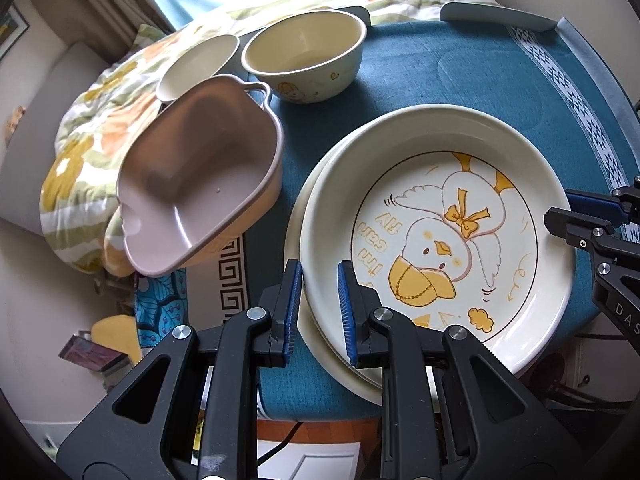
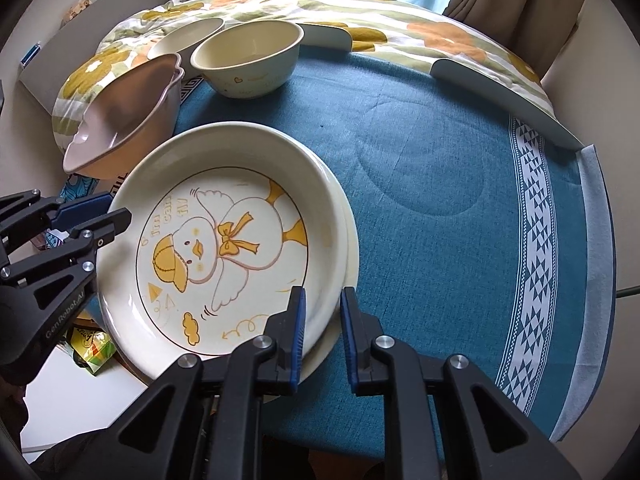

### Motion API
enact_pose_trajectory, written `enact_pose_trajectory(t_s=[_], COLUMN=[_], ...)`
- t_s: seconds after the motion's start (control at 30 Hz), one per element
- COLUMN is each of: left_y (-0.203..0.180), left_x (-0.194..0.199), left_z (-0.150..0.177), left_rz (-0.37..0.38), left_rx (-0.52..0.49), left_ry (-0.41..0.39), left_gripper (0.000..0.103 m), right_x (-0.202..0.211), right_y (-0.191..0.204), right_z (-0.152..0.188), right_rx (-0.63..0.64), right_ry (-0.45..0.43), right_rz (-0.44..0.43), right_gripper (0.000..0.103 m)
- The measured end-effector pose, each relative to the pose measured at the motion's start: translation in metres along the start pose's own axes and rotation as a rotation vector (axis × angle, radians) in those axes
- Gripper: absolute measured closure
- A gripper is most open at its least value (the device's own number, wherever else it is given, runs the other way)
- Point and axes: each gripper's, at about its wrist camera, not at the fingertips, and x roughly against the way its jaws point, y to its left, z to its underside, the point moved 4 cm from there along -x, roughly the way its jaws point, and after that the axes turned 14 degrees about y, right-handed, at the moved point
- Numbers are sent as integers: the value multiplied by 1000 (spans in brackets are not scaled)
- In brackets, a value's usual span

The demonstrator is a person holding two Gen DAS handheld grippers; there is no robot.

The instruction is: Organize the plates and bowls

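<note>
A cream plate with a yellow duck drawing (image 1: 440, 232) (image 2: 216, 248) lies on top of a second plain cream plate (image 1: 340, 376) (image 2: 353, 248) on the blue tablecloth (image 1: 440, 80) (image 2: 440, 180). My left gripper (image 1: 320, 308) is shut on the duck plate's near-left rim. On the opposite rim, my right gripper (image 2: 323, 336) is shut as well. Behind the plates stand a cream bowl (image 1: 304, 60) (image 2: 248, 60), a smaller pale bowl (image 1: 196, 64) (image 2: 188, 36) and a pink-brown shaped dish (image 1: 192, 184) (image 2: 128, 104) tilted over the table's left edge.
A flowered quilt (image 1: 100, 120) (image 2: 400, 20) is bunched along the far and left sides of the table. Two pale curved guards (image 2: 500, 92) sit at the table's far edge. A patterned white band (image 2: 532, 220) runs down the cloth's right side. Clutter lies on the floor to the left.
</note>
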Motion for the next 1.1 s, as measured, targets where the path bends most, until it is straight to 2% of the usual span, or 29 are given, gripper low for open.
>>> enact_pose_trajectory(t_s=[0.17, 0.3, 0.37, 0.4, 0.43, 0.47, 0.5, 0.53, 0.6, 0.7, 0.73, 0.87, 1.0, 1.1], left_y=[3, 15, 25, 31, 37, 43, 48, 54, 70, 92, 100, 140, 172, 184], left_x=[14, 43, 57, 63, 68, 73, 76, 79, 87, 87, 87, 80, 58, 35], left_z=[-2, -11, -15, -17, -18, -18, -18, -18, -14, -13, -12, -5, -11, -16], left_rz=[19, 37, 68, 74, 70, 69, 73, 79, 78, 50, 61, 214, 281, 353], left_rx=[16, 47, 78, 99, 115, 130, 141, 160, 204, 242, 256, 339, 388, 393], left_ry=[-25, -80, -98, -110, -120, -127, -131, -139, -168, -148, -148, -143, -119, -89], left_gripper=[87, 87, 86, 86, 83, 66, 22, 4, 0, 0, 0, 0, 1, 2], right_x=[14, 34, 49, 56, 65, 71, 77, 82, 87, 91, 92, 89, 84, 64], right_y=[-4, -18, -24, -25, -27, -27, -28, -27, -24, -11, -5, 22, 48, 66], right_z=[-3, -12, -17, -20, -24, -26, -31, -35, -43, -55, -60, -80, -107, -132], right_rx=[-17, -49, -58, -58, -55, -51, -45, -38, -20, 31, 57, 136, 145, 145], right_ry=[-37, -69, -115, -140, -176, -202, -224, -234, -252, -276, -288, -251, -258, -195], right_rz=[-3, -59, -84, -95, -117, -134, -149, -159, -184, -215, -215, -178, -172, -207], right_gripper=[87, 85, 58, 22, 1, 0, 0, 0, 0, 0, 0, 0, 0, 0])
